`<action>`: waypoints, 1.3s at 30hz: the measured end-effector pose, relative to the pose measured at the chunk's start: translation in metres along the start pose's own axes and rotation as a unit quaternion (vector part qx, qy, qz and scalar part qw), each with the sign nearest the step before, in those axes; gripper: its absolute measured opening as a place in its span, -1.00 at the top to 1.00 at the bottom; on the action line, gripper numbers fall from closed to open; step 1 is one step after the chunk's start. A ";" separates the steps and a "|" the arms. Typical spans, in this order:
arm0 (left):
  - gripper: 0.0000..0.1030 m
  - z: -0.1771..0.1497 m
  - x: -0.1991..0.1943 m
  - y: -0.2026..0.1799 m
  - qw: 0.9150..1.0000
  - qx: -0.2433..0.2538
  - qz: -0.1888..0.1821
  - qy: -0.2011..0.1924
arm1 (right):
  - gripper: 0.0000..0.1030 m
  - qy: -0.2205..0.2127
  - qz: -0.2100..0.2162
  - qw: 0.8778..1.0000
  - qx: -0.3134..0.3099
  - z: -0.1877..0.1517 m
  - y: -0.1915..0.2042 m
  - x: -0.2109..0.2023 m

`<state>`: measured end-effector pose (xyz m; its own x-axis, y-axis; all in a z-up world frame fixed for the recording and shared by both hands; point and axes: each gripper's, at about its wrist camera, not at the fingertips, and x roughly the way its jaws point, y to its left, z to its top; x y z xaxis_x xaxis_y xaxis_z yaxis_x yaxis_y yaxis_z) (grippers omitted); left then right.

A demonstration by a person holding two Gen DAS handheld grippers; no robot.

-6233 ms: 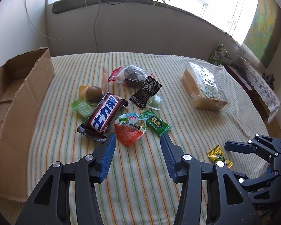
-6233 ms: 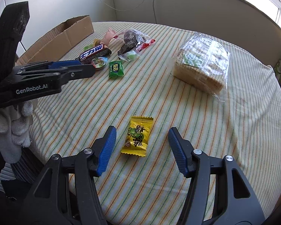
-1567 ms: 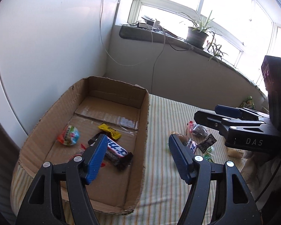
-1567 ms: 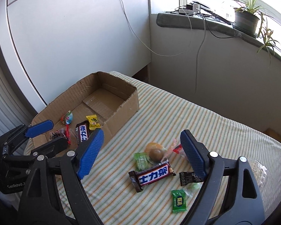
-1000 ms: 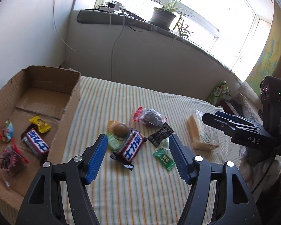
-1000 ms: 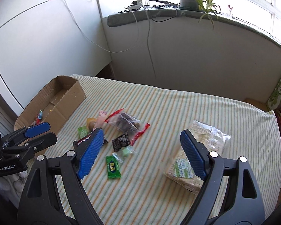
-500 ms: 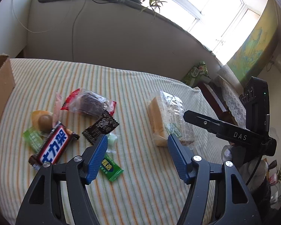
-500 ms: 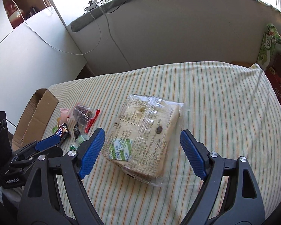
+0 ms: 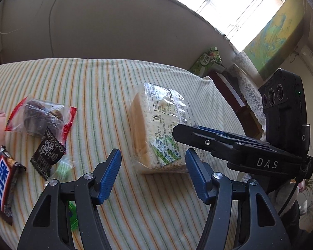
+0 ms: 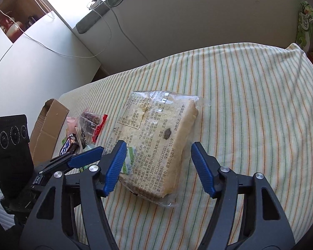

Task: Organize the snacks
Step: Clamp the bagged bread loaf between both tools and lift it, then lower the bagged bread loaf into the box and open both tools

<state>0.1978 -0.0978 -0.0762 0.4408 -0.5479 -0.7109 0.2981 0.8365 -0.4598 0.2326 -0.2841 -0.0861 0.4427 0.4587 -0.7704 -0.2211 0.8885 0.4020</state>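
Through my left wrist camera, my left tongs (image 9: 151, 167) hang released over the striped bench (image 9: 98, 83), their jaws closing with only bare cloth between the blue pads. The wrapped bread loaf (image 9: 156, 129) lies flat just ahead of them, its near end reaching toward the gap but untouched. My right tongs (image 9: 195, 136) come in from the right, over the loaf's near right corner. To the left of my left tongs lie the loose snacks: a clear packet with red ends (image 9: 41, 115), a small black sachet (image 9: 48, 152) just nearer than it, and a chocolate bar (image 9: 2, 184) at the far left edge. Through my right wrist camera, my right tongs (image 10: 158, 165) are also released and closing, the loaf (image 10: 156, 141) lying between the pads; neither pad presses on it. My left tongs (image 10: 87, 157) sit just left of them, and beyond those stands the cardboard box (image 10: 47, 129) with the small snacks beside it.
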 end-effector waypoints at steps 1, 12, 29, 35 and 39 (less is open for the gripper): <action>-0.21 0.001 0.003 -0.001 1.000 0.002 -0.001 0.003 | -0.32 0.003 0.006 1.000 0.003 0.001 -0.002 0.001; -0.19 0.007 0.023 -0.012 1.000 0.013 -0.008 0.012 | -0.24 0.017 0.029 0.999 0.010 0.003 0.001 0.010; -0.15 0.000 -0.018 -0.017 0.997 0.045 0.047 -0.037 | -0.09 0.003 0.031 0.999 -0.026 0.007 0.049 0.002; -0.15 -0.006 -0.042 -0.010 0.996 0.038 0.059 -0.058 | -0.09 -0.001 0.037 0.998 -0.049 0.004 0.077 -0.001; -0.15 -0.013 -0.064 -0.001 0.994 0.035 0.070 -0.075 | -0.09 -0.003 0.042 0.997 -0.066 0.004 0.097 -0.002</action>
<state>0.1584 -0.0634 -0.0366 0.6021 -0.4252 -0.6758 0.2807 0.9051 -0.3193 0.2132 -0.1989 -0.0435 0.4228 0.5325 -0.7333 -0.3704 0.8400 0.3964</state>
